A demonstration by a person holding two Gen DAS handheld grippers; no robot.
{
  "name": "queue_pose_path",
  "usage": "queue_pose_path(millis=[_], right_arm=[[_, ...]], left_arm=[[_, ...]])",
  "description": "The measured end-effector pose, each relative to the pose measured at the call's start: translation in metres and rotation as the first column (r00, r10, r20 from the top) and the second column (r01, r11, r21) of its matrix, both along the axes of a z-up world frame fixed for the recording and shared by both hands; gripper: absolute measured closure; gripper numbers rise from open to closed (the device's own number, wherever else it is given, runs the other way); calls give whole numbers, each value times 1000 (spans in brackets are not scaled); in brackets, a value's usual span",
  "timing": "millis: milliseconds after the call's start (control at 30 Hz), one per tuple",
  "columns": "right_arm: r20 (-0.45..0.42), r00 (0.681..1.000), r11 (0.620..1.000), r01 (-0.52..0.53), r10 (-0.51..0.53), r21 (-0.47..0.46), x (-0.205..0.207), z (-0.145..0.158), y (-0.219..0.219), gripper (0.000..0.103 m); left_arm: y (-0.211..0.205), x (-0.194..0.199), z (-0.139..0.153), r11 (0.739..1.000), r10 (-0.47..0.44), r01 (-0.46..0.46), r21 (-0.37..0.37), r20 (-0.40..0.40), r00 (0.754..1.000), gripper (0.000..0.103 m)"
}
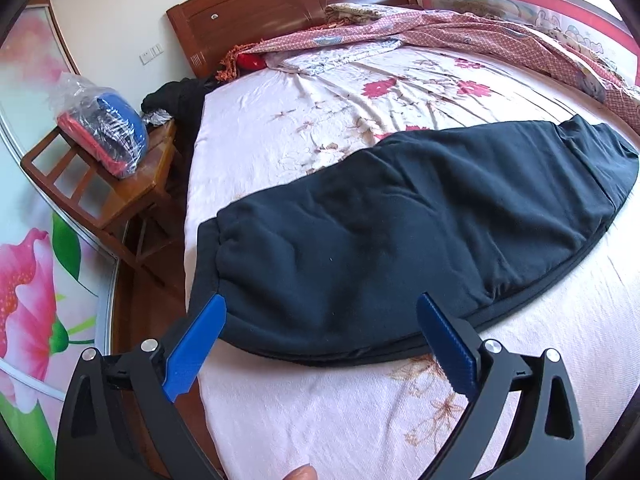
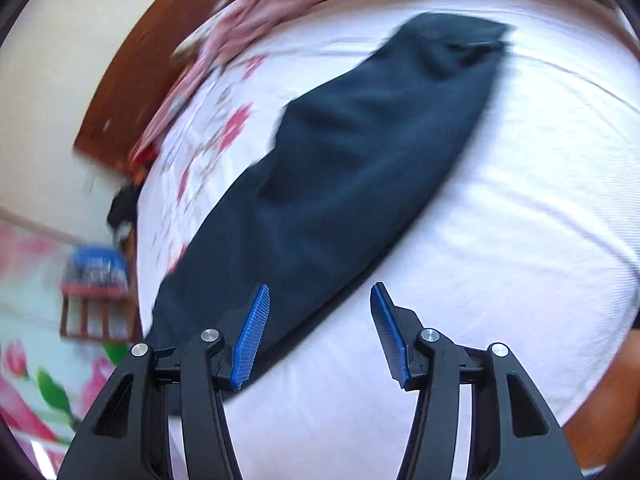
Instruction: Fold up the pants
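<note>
Dark navy pants lie flat on the bed, folded lengthwise into one long strip, cuffs at the left near the bed's edge, waist at the far right. My left gripper is open and empty, just above the pants' near edge by the cuff end. In the right wrist view, which is blurred by motion, the pants run diagonally from lower left to upper right. My right gripper is open and empty above the near edge of the pants.
The bed has a white floral sheet. A crumpled pink quilt lies by the wooden headboard. A wooden stool with a plastic-wrapped bundle stands left of the bed, by a flowered wardrobe door.
</note>
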State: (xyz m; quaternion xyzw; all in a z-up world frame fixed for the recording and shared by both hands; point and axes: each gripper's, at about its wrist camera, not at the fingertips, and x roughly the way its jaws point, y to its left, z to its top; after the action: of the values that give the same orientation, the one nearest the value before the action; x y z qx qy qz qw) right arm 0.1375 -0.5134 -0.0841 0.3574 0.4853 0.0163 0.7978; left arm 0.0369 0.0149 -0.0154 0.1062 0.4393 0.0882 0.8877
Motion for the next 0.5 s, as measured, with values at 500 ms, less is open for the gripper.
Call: queue_pose_path(millis=[500], right_arm=[[21, 963, 964, 267, -267, 10, 51, -24, -127, 51]], left_arm=[[-18, 14, -4, 1000, 11, -11, 21, -29, 1000, 6]])
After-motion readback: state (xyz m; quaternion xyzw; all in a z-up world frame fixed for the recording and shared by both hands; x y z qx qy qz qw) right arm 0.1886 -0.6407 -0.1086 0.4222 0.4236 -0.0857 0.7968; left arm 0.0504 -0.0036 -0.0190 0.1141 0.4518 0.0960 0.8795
